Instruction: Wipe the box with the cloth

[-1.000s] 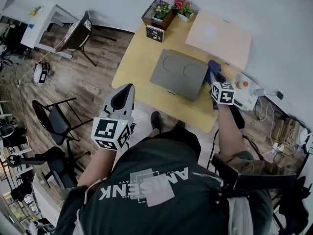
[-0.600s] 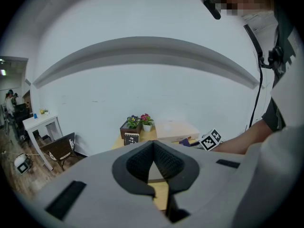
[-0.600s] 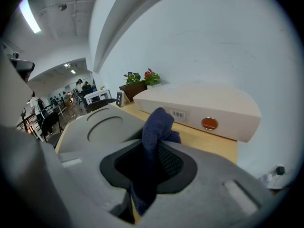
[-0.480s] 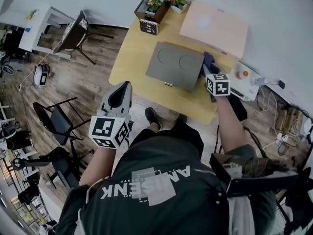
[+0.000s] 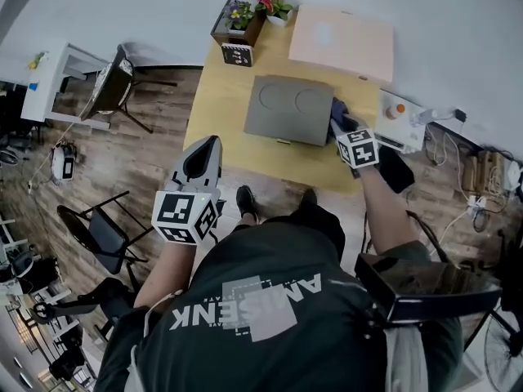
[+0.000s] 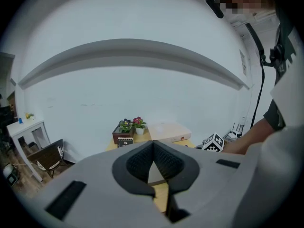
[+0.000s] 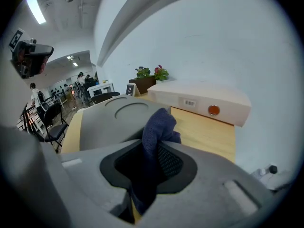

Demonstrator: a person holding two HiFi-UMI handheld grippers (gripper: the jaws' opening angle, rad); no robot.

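While L gripper (image 6: 153,146) hangs clenched, empty, R gripper (image 7: 151,148) clamps cloth (image 7: 160,121) at box (image 5: 290,109) edge.

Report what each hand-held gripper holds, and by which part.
Right hand-held gripper: the blue cloth, pinched at its bunched middle, one end poking out past the jaws. Left hand-held gripper: nothing, jaws shut.

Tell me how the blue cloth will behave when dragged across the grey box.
Likely floppy: the cloth bunches and folds above the right gripper. Probably light, since a pinch holds it. It should drape over the grey box, not shove it.
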